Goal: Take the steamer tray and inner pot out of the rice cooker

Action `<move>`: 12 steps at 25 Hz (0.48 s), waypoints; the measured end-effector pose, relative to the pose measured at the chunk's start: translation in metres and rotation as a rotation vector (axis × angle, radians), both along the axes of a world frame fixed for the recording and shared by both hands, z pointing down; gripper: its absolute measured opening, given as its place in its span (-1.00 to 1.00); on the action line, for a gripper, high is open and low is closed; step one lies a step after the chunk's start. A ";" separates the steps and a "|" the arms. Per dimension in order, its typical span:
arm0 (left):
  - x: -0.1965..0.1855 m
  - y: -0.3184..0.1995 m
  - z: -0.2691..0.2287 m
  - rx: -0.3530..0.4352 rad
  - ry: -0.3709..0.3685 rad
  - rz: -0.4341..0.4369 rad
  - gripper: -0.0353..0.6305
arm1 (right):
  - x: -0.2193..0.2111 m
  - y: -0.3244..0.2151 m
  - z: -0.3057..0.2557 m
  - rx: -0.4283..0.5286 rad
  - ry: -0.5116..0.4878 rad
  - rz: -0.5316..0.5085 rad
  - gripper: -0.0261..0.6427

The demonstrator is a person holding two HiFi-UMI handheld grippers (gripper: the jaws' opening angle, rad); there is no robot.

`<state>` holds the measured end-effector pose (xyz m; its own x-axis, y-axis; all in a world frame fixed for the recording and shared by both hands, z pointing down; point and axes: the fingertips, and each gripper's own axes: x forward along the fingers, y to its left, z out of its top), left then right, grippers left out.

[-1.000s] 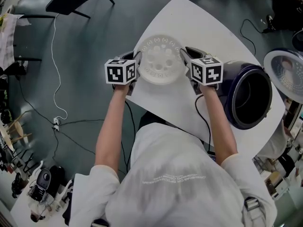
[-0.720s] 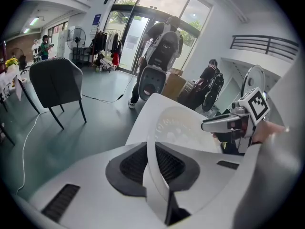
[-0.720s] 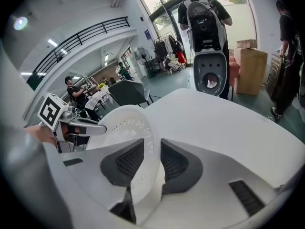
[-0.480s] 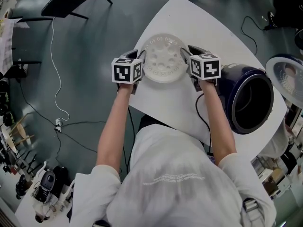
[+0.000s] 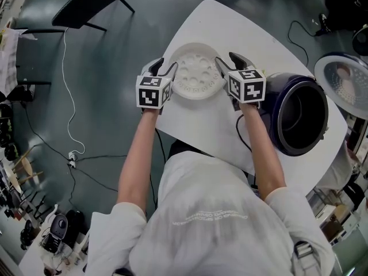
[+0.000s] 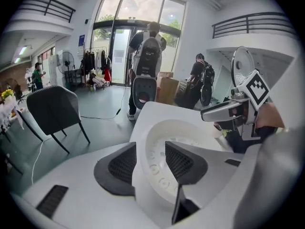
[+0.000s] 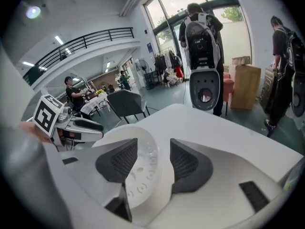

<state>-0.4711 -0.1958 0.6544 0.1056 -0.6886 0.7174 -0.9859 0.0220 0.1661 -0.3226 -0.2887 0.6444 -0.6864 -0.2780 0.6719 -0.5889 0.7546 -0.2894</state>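
Note:
The white perforated steamer tray (image 5: 197,72) lies on the white table (image 5: 253,27), left of the dark blue rice cooker (image 5: 296,114), whose inside is dark. My left gripper (image 5: 164,69) stands at the tray's left rim and my right gripper (image 5: 229,62) at its right rim. Both sets of jaws have just been opening. In the left gripper view the left gripper (image 6: 150,149) straddles the rim of the tray (image 6: 200,132) with its pads off it. In the right gripper view the right gripper (image 7: 153,151) likewise straddles the rim of the tray (image 7: 145,168), pads apart from it.
The cooker's open lid (image 5: 345,88) stands at the far right. The table's edge runs just behind both grippers. Cables lie on the floor at the left, and a dark chair (image 6: 55,111) and several people stand beyond the table.
Both grippers have let go of the tray's rim and their jaws stand wider. The tray has come to rest on the table, a little further from me.

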 end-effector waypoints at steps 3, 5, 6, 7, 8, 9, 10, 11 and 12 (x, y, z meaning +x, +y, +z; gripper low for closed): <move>-0.004 0.000 -0.024 0.069 -0.043 0.008 -0.29 | 0.005 0.000 -0.027 0.073 -0.045 0.025 -0.30; -0.004 0.002 -0.042 0.110 -0.059 0.014 -0.30 | 0.008 0.006 -0.047 0.097 -0.084 0.038 -0.33; -0.004 0.003 -0.051 0.131 -0.062 0.017 -0.31 | 0.009 0.011 -0.056 0.103 -0.106 0.041 -0.33; -0.003 0.003 -0.061 0.153 -0.062 0.021 -0.33 | 0.009 0.015 -0.066 0.107 -0.129 0.042 -0.34; -0.002 0.004 -0.070 0.176 -0.062 0.025 -0.34 | 0.008 0.020 -0.075 0.113 -0.150 0.040 -0.36; 0.000 0.004 -0.080 0.199 -0.062 0.031 -0.35 | 0.008 0.025 -0.085 0.123 -0.168 0.036 -0.37; 0.003 0.004 -0.090 0.223 -0.064 0.038 -0.36 | 0.008 0.030 -0.094 0.138 -0.182 0.029 -0.38; 0.007 0.004 -0.099 0.246 -0.065 0.045 -0.37 | 0.009 0.035 -0.104 0.155 -0.192 0.021 -0.38; 0.011 0.004 -0.109 0.268 -0.065 0.052 -0.39 | 0.011 0.041 -0.114 0.172 -0.201 0.013 -0.38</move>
<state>-0.4603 -0.1915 0.5454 0.1056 -0.8495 0.5169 -0.9933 -0.0653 0.0956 -0.3116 -0.2482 0.5308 -0.7967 -0.3863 0.4648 -0.5430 0.7953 -0.2696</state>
